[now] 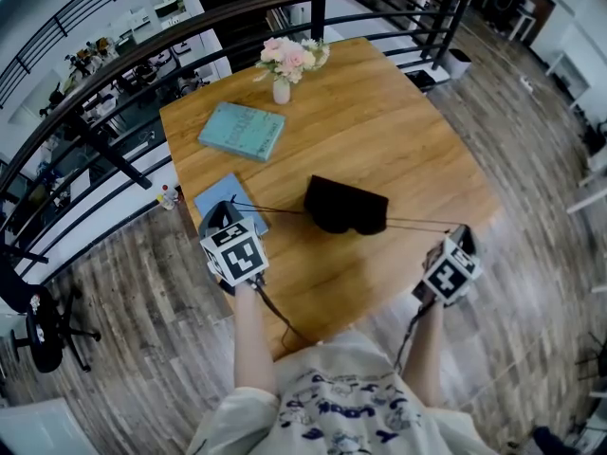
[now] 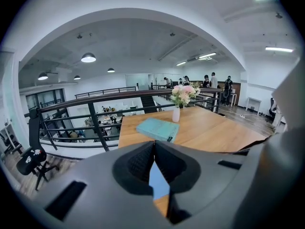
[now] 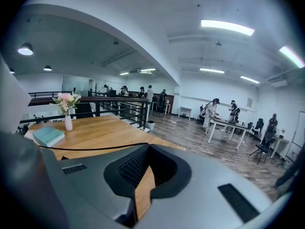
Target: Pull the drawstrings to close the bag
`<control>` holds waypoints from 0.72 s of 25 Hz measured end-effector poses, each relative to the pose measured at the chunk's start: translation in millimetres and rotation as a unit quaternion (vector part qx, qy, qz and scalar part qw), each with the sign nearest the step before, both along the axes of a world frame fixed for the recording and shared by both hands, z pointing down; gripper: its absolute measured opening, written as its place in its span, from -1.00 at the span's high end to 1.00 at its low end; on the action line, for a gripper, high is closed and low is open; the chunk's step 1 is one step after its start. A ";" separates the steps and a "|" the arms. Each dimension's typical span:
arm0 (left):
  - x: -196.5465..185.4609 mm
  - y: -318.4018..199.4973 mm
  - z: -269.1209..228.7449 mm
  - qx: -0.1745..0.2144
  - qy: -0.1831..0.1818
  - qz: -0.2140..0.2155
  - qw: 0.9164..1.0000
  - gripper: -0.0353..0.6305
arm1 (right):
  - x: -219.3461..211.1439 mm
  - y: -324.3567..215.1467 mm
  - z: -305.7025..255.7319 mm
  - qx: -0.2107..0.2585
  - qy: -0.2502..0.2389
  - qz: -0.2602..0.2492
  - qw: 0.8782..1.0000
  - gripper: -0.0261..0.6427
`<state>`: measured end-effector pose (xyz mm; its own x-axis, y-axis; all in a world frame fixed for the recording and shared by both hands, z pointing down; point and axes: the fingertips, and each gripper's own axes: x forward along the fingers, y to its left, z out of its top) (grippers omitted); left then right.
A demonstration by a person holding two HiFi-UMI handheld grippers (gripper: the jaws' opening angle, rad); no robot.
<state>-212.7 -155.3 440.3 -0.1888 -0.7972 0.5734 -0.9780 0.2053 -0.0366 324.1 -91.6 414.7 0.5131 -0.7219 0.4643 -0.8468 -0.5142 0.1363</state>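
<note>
A black drawstring bag [image 1: 346, 207] lies on the wooden table [image 1: 379, 131], its mouth gathered. One thin black drawstring [image 1: 270, 207] runs taut from it leftward to my left gripper [image 1: 227, 208], the other drawstring [image 1: 422, 224] rightward to my right gripper [image 1: 461, 231] at the table's right edge. In the right gripper view the drawstring [image 3: 90, 149] ends at the shut jaw tips [image 3: 145, 147]. The left gripper [image 2: 153, 144] has its jaws together at the tip, and a piece of the drawstring [image 2: 240, 151] shows to its right. The bag itself is hidden in both gripper views.
A teal book [image 1: 242, 131] and a vase of pink flowers [image 1: 285, 64] stand at the table's far side. A blue notebook [image 1: 216, 195] lies under the left gripper. A black railing [image 1: 142, 36] curves behind the table. People stand far off in the room.
</note>
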 end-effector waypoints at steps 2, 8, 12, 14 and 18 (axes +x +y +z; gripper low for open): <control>0.6 0.8 1.4 0.000 0.001 -0.001 1.000 0.88 | -0.3 1.2 4.5 -0.002 -0.005 0.001 1.000 0.92; 6.3 2.0 -4.8 0.008 -0.003 0.006 1.000 0.88 | -13.2 -5.7 -19.2 0.027 0.007 -0.018 0.999 0.92; 15.8 1.1 -7.0 0.012 0.012 0.023 1.000 0.88 | -30.0 -11.0 -26.1 0.032 0.018 -0.047 0.998 0.92; 23.0 -0.1 -6.9 0.013 0.020 0.032 0.999 0.88 | -31.8 -13.7 -23.0 0.029 0.026 -0.059 0.997 0.92; 37.7 -2.5 -5.4 0.013 0.032 0.054 0.998 0.88 | -48.4 -20.0 -1.7 0.009 -0.009 -0.091 0.996 0.92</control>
